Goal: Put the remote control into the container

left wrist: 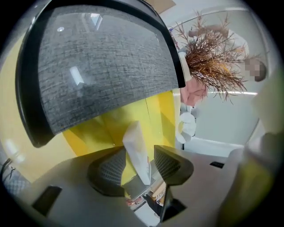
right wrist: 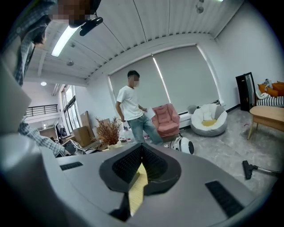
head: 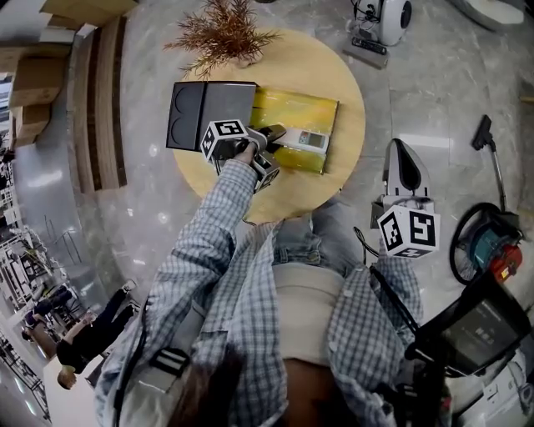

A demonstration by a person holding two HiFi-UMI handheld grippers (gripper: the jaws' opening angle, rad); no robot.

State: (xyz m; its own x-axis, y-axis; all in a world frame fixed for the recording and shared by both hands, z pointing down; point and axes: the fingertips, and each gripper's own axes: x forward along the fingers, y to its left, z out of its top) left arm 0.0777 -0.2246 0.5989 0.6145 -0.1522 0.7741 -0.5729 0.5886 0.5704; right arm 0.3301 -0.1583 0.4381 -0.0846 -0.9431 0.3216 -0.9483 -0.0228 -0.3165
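Observation:
A white remote control (head: 305,139) lies over a yellow box (head: 294,108) on the round wooden table (head: 346,79). My left gripper (head: 275,133) is shut on the remote's near end. In the left gripper view the remote (left wrist: 137,153) stands edge-on between the ribbed pads of that gripper (left wrist: 138,164). The dark grey container (head: 209,115) sits just left of the yellow box; its fabric face and black rim (left wrist: 102,66) fill the upper left gripper view. My right gripper (head: 407,167) hangs off the table to the right, shut and empty (right wrist: 141,162).
A dried plant (head: 225,33) stands at the table's far edge. On the floor are a vacuum cleaner (head: 492,242) and a white device (head: 384,21). In the right gripper view a person (right wrist: 133,111) stands by a pink armchair (right wrist: 166,120).

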